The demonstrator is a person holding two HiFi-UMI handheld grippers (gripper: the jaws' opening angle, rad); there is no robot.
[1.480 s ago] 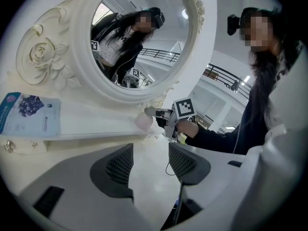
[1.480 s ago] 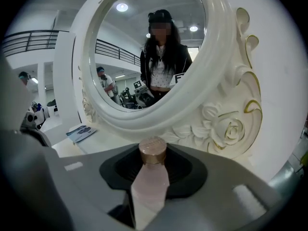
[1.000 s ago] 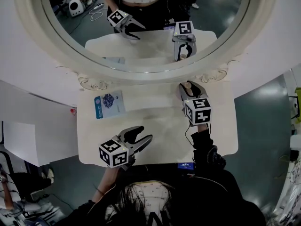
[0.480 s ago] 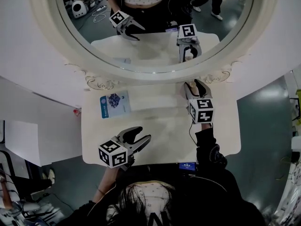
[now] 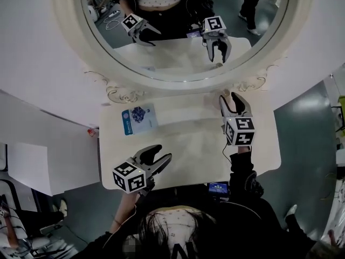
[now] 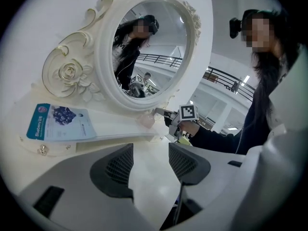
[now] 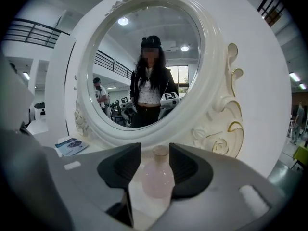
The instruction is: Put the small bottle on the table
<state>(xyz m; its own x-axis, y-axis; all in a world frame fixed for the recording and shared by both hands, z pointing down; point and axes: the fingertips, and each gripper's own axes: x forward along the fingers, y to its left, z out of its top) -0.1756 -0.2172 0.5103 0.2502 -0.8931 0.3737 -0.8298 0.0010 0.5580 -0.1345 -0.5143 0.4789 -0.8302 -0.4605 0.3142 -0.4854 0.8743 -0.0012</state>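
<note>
Ornate white round mirror [image 5: 178, 63], white vanity table [image 5: 188, 144], grey-green floor [image 5: 307, 134].

- Right now I count one small pink bottle [image 7: 158, 177].
- One blue packet [image 5: 138, 118], just the one.
- One round mirror [image 5: 183, 26].
- One counter [image 5: 188, 139] under my things.

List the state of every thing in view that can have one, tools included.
right tool: open, jaws have just been opening, small bottle between them, not gripped.
small bottle: upright on the table.
left tool: open, empty.
mirror: upright at the back of the table.
leaflet: lying flat on the table near the mirror.
</note>
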